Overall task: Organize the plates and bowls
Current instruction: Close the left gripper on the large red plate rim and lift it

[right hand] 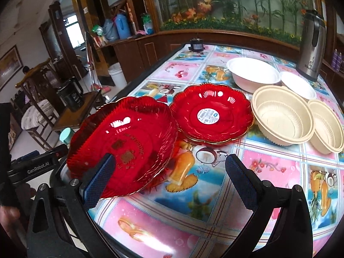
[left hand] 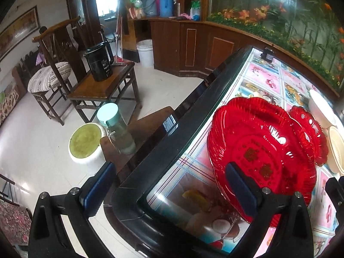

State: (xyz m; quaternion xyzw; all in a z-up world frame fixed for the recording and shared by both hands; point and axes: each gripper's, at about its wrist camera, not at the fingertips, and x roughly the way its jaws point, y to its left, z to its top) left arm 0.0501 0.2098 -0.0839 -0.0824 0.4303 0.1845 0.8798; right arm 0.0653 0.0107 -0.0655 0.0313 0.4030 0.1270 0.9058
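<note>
Item: large red plate [right hand: 120, 146], tilted at the tabletop [right hand: 193, 225] near-left edge, apparently raised for stacking onto the small red plate [right hand: 211, 116] just beside it. Left claw [left hand: 169, 190] spread wide, one finger over the plate. Right claw [right hand: 169, 182] spread wide, gripping nothing. Whether anything supports the tilted plate: cannot tell. Containers, all empty: two cream bowls [right hand: 281, 118], two white bowls [right hand: 253, 74], grouped far right.

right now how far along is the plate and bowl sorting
Done: little visible. Two cream ribbed plastic bowls and two white foam bowls sit side by side, unstacked. In hand: nothing; both claws are open, the right claw beside the tilted red scalloped plastic plate. Left: stack it with the red stickered plate, then nest the bowls.
</note>
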